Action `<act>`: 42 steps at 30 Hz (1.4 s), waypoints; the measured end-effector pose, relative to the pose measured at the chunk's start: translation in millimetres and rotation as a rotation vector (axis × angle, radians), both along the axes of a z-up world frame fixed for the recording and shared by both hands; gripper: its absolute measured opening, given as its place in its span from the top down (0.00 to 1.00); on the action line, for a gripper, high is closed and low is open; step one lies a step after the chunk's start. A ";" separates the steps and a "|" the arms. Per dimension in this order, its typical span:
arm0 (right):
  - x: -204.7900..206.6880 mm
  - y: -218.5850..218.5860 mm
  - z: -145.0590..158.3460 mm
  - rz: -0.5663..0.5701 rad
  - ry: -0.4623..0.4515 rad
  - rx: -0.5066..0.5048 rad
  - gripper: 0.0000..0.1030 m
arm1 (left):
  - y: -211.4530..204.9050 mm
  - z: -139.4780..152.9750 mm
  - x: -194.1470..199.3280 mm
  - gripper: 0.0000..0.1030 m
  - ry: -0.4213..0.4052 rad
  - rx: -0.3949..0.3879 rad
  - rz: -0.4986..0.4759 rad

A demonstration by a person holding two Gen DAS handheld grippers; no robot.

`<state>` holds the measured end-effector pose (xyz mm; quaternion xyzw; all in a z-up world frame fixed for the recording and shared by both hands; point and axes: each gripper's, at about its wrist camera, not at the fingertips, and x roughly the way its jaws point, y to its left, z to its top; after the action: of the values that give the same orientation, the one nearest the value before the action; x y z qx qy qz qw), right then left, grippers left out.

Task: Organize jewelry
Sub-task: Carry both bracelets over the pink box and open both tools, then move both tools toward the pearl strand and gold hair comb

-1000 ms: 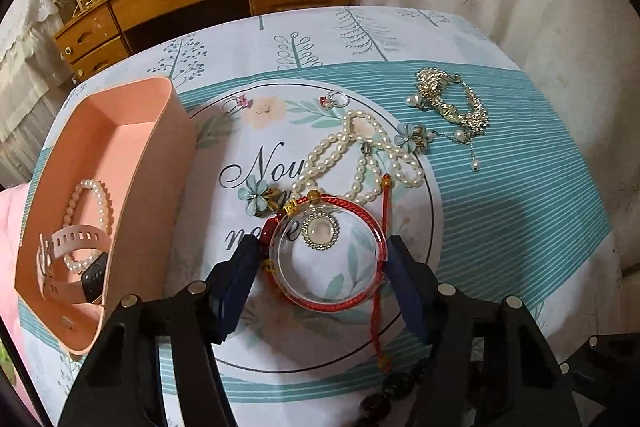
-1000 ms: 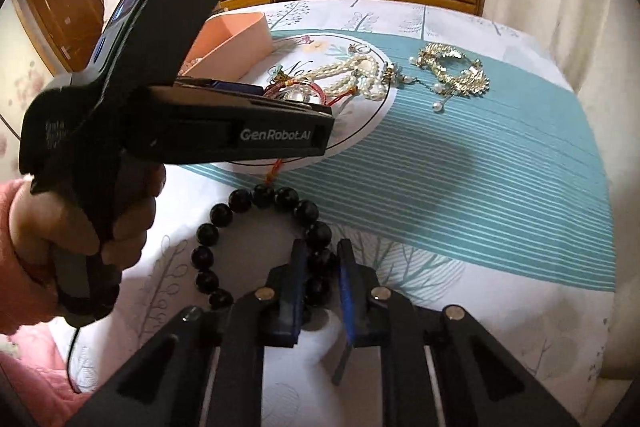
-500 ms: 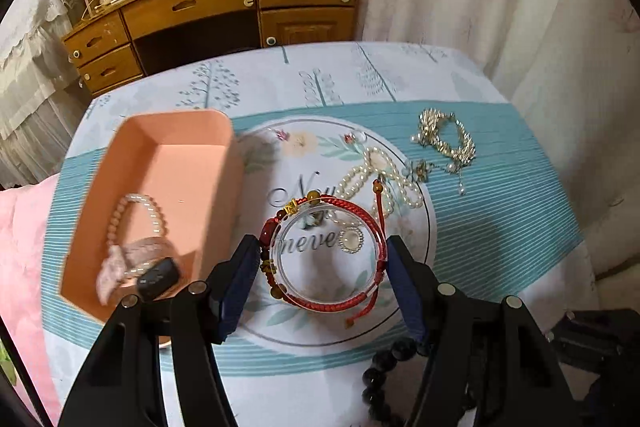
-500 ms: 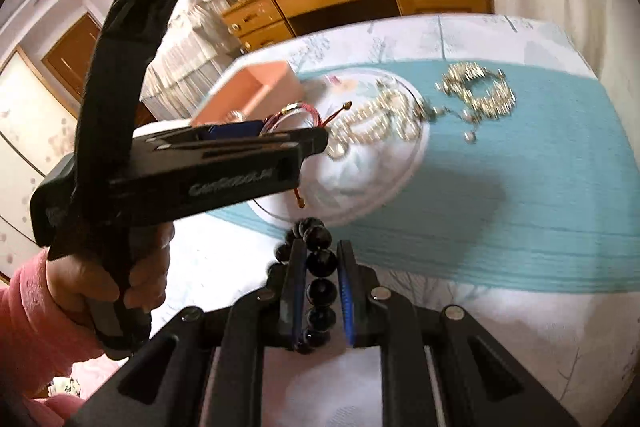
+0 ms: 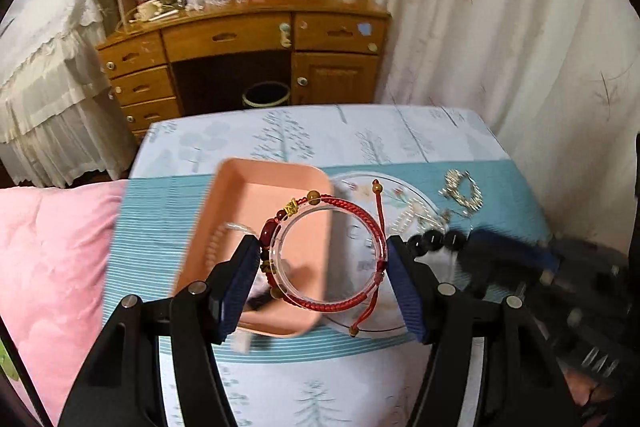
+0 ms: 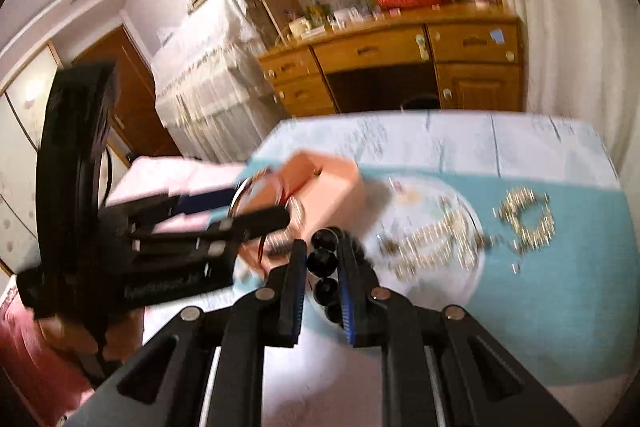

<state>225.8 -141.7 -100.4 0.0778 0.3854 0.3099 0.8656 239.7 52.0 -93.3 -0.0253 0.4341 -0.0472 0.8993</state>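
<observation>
Table (image 5: 360,379) w/ teal-striped, tree-print cloth, pink quilt (image 5: 48,267) at its left edge, wooden desk (image 5: 240,39) behind. Pink tray (image 5: 256,183) sits on the cloth's left part; a pearl strand (image 5: 214,243) lies inside, other contents too blurred to tell. Left gripper (image 5: 318,267) hangs above tray's right half, fingers set wide apart and pinching a clear bangle (image 5: 296,301) from both sides, a red braided cord bracelet (image 5: 352,219) w/ beads wrapped round it, cord tails dangling. Right gripper (image 6: 322,267), just right of the left one, fingers nearly together, pinching a black bead bracelet (image 6: 322,261) off the table. Pearl necklace (image 6: 436,239) lies on the cloth's round print; gold chain piece (image 6: 528,219) further right, apart
</observation>
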 end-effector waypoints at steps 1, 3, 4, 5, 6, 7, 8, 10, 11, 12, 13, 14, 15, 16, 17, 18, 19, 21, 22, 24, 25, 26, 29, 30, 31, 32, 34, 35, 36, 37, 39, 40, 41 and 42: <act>4.8 6.0 6.3 0.001 -0.020 0.015 0.85 | 7.5 2.3 -0.4 0.39 0.000 0.003 0.008; 11.5 18.1 16.7 0.009 -0.057 0.022 0.85 | 23.4 5.8 -1.5 0.39 -0.004 0.007 0.026; 15.3 24.9 21.0 0.015 -0.074 0.023 0.85 | 30.4 6.6 -2.0 0.39 -0.007 0.006 0.032; 16.0 29.7 25.9 0.020 -0.088 0.024 0.85 | 36.7 6.9 -1.5 0.39 -0.008 0.006 0.039; 19.4 37.3 30.6 0.026 -0.106 0.023 0.85 | 41.1 7.3 -1.7 0.39 -0.009 0.007 0.046; 22.3 43.5 33.4 0.030 -0.118 0.022 0.85 | 47.9 7.4 -1.4 0.39 -0.007 0.006 0.051; 25.0 49.1 36.1 0.033 -0.126 0.018 0.85 | 54.3 7.2 -0.6 0.39 -0.003 0.003 0.055; 29.6 61.3 42.7 0.036 -0.142 -0.002 0.85 | 63.6 6.3 1.3 0.39 0.003 0.001 0.061; 33.0 65.4 44.5 0.035 -0.147 -0.009 0.85 | 68.0 5.5 2.4 0.39 0.004 0.000 0.062; 37.5 70.9 46.6 0.031 -0.151 -0.015 0.85 | 73.0 4.7 3.9 0.39 0.004 -0.003 0.063; 41.1 73.2 47.0 0.027 -0.153 -0.015 0.85 | 76.7 3.4 4.5 0.39 0.004 -0.007 0.064; 44.8 76.8 47.9 0.025 -0.152 -0.015 0.85 | 79.6 2.4 5.3 0.39 0.004 -0.011 0.063; 46.9 79.3 47.9 0.025 -0.151 -0.015 0.85 | 83.3 1.1 7.0 0.39 0.005 -0.017 0.061; 50.2 82.4 47.6 0.024 -0.153 -0.017 0.85 | 85.1 -0.1 7.9 0.39 0.006 -0.021 0.057; 52.2 85.4 47.6 0.021 -0.155 -0.020 0.85 | 86.7 -1.2 8.6 0.39 0.005 -0.028 0.053; 53.7 86.9 46.8 0.017 -0.154 -0.022 0.85 | 88.6 -2.9 9.6 0.39 0.004 -0.038 0.049; 55.9 89.4 45.7 0.016 -0.149 -0.025 0.85 | 90.5 -4.8 10.5 0.39 0.005 -0.052 0.042; 61.4 95.2 40.9 0.014 -0.118 -0.054 0.84 | 92.0 -9.1 11.8 0.23 0.021 -0.074 0.029; 63.3 95.6 36.9 0.002 -0.096 -0.071 0.77 | 92.8 -10.8 11.9 0.17 0.021 -0.071 0.037; 65.9 91.8 33.8 -0.017 -0.066 -0.061 0.62 | 93.8 -11.9 11.9 0.15 0.014 -0.069 0.038; 65.6 88.4 33.8 -0.022 -0.064 -0.045 0.60 | 93.9 -12.4 12.4 0.15 0.017 -0.072 0.034; 64.9 85.3 34.0 -0.027 -0.063 -0.035 0.60 | 94.0 -12.9 12.8 0.15 0.020 -0.075 0.032; 62.3 76.2 34.7 -0.053 -0.063 -0.046 0.60 | 92.3 -14.8 14.9 0.15 0.033 -0.085 0.026; 61.2 71.8 34.5 -0.066 -0.061 -0.054 0.60 | 90.4 -14.4 15.3 0.15 0.035 -0.085 0.023; 61.8 68.3 34.4 -0.077 -0.056 -0.058 0.60 | 88.3 -14.0 15.6 0.15 0.036 -0.084 0.016; 61.4 64.3 33.4 -0.089 -0.050 -0.059 0.60 | 85.2 -13.2 15.7 0.15 0.037 -0.079 0.011; 61.2 52.8 29.5 -0.120 -0.024 -0.061 0.59 | 79.1 -12.0 15.1 0.15 0.035 -0.076 -0.003; 60.9 47.7 27.6 -0.133 -0.011 -0.062 0.59 | 75.0 -10.7 13.5 0.15 0.035 -0.078 -0.011; 59.6 40.5 24.5 -0.149 0.005 -0.064 0.58 | 70.6 -9.9 12.3 0.15 0.035 -0.080 -0.019; 58.1 33.9 21.9 -0.162 0.017 -0.067 0.57 | 65.6 -9.5 11.5 0.15 0.035 -0.083 -0.026; 56.1 22.2 16.8 -0.183 0.040 -0.073 0.55 | 56.0 -9.5 10.8 0.15 0.040 -0.095 -0.038; 55.1 13.0 12.7 -0.197 0.064 -0.071 0.54 | 48.3 -9.8 11.1 0.15 0.047 -0.106 -0.048; 55.4 6.6 10.6 -0.207 0.080 -0.068 0.53 | 43.7 -9.9 10.6 0.15 0.050 -0.112 -0.054; 55.5 -2.0 7.5 -0.219 0.101 -0.064 0.52 | 37.0 -9.5 10.3 0.15 0.051 -0.118 -0.061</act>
<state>281.3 -143.7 -92.9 0.1073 0.4275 0.1970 0.8757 249.9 89.0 -102.8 -0.0664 0.4538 -0.0995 0.8831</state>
